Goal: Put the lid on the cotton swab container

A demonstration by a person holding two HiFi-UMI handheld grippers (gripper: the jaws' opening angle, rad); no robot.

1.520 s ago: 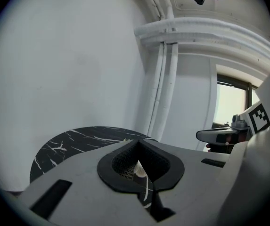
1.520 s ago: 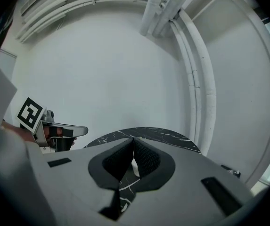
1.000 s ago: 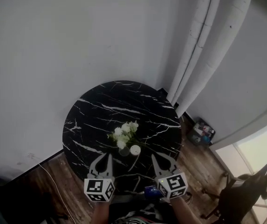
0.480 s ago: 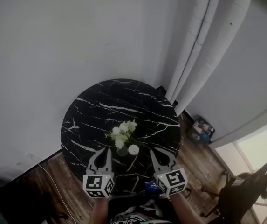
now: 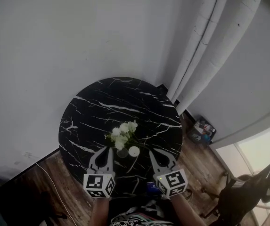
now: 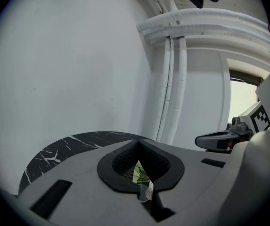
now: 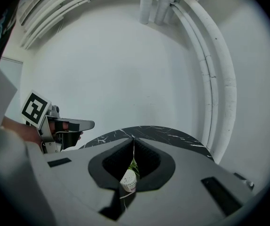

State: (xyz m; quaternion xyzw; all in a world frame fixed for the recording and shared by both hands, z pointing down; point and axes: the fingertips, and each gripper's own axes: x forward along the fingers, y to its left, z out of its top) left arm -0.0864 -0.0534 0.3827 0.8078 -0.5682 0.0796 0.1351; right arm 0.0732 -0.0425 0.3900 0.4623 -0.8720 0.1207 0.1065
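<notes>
White cotton swab container (image 5: 134, 150) on table (image 5: 102, 102), between left gripper (image 5: 110, 150) and right gripper (image 5: 151, 152), fingers closed, empty

Layout as I see it: the round black marble table (image 5: 102, 112) stands before the white wall pipes (image 5: 205, 46), which lie behind it to the right. On its near half is the white-flowered green bouquet (image 5: 123, 134), and just before that the small round white cotton swab container (image 5: 134, 151). The left gripper (image 5: 107, 150) and right gripper (image 5: 152, 152) flank the container over the near edge.

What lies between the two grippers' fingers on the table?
In the head view, the white cotton swab container and a clear round piece, probably its lid, sit on the table between the left gripper and the right gripper.
</notes>
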